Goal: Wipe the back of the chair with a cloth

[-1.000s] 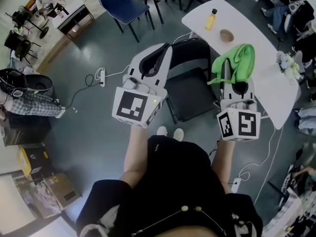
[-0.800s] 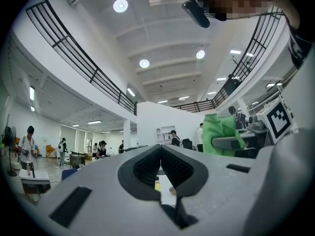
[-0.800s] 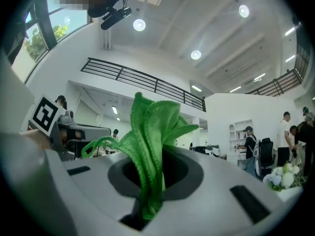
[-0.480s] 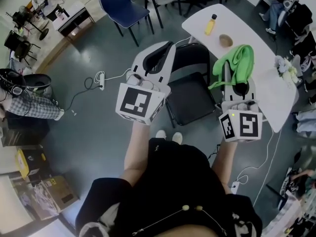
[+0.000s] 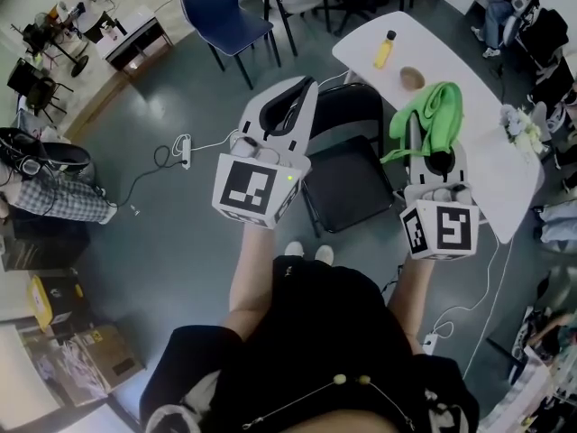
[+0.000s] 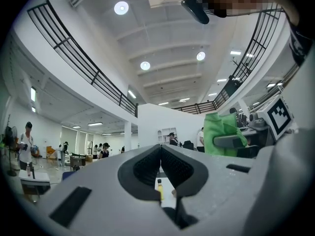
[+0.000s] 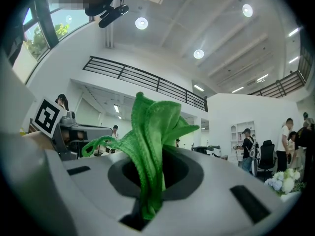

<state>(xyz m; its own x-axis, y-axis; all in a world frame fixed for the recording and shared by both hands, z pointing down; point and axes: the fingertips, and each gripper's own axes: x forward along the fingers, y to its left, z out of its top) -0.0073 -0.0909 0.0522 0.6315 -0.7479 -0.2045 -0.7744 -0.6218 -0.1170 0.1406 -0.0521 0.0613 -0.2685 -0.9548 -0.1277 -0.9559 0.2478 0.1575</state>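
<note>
R tongs (image 7: 153, 168) pinch green cloth (image 7: 150, 127); L tongs (image 6: 160, 149) closed, by chair (image 5: 347, 183).

Through the feed I saw the left gripper (image 5: 303, 85) and right gripper (image 5: 424, 139) as pale grey moulded shells with black ribbed jaw pads. Each carried a cube of black-and-white square markers; the left cube (image 5: 253, 190) showed a small green light (image 5: 289, 179) at its 3 o'clock edge. The person wore a black short-sleeved top (image 5: 315, 332) and white shoes (image 5: 295, 248).
</note>
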